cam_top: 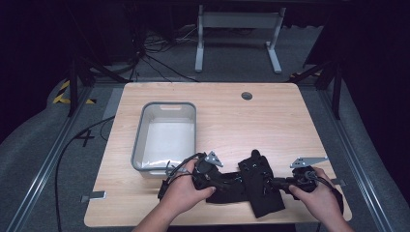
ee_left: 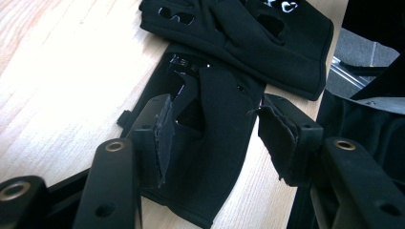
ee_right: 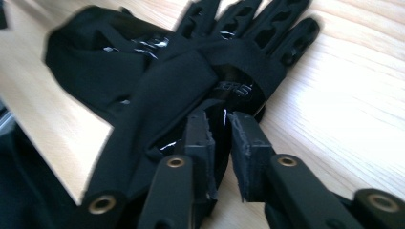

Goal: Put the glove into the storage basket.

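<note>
Here, low centre of the high view, I am working two black fingerless fabric gloves [cam_top: 254,186] on the pale wooden table [cam_top: 270,121]. My left gripper [ee_left: 212,136] is straddling one loosely, half open; my right gripper [ee_right: 220,152], narrowly parted, is holding nothing. Slack fabric could slip free.

We have open tabletop [cam_top: 251,121] far and right of the grey bin [cam_top: 167,135]. That bin blocks our far left, and two black gloves [cam_top: 251,186] crowd the near edge.

white print on the black gloves [ee_left: 248,28], too blurred to read
</note>
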The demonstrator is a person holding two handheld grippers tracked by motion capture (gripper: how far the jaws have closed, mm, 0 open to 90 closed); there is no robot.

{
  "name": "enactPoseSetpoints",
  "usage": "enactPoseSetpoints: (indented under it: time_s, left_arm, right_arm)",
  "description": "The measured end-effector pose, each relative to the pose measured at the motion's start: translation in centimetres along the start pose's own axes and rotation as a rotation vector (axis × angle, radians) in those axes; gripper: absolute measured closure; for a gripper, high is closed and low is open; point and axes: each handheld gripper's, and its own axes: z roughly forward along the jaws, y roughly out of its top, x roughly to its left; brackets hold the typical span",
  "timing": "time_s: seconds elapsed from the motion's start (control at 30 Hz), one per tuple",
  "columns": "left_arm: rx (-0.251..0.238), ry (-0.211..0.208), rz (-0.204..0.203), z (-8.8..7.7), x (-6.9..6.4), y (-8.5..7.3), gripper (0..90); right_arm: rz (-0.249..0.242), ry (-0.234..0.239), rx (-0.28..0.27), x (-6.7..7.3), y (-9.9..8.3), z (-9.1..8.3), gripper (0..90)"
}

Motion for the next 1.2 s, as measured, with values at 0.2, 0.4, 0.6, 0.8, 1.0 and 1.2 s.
enactPoseSetpoints:
  time_s: [0.2, 0.4, 0.6, 0.8, 1.0, 1.2]
  left_arm:
    - [-0.011, 0.008, -0.007, -0.4, -0.1, -0.2, 46.7]
    - [-0.024, 0.029, -0.027, -1.4, 0.0, -1.1, 46.7]
    - [-0.049, 0.073, -0.064, -3.1, 0.4, -2.5, 46.7]
    - [-0.057, 0.092, -0.086, -3.9, 0.4, -3.4, 46.6]
    - [-0.058, 0.098, -0.093, -4.0, 0.4, -3.6, 46.5]
    - [-0.048, 0.092, -0.088, -3.6, 0.2, -3.5, 46.3]
  right_arm:
    - [-0.071, -0.048, -0.018, 0.5, 1.4, -0.5, 68.7]
    - [-0.137, 0.017, -0.003, 1.7, 4.8, 1.3, 66.4]
    - [-0.198, 0.034, 0.063, 2.1, 8.0, 4.7, 66.1]
    - [-0.229, 0.008, 0.142, 2.3, 9.5, 8.0, 64.6]
    - [-0.241, -0.028, 0.189, 2.4, 9.4, 9.7, 61.8]
    - [-0.29, -0.077, 0.198, 3.1, 9.2, 10.1, 69.6]
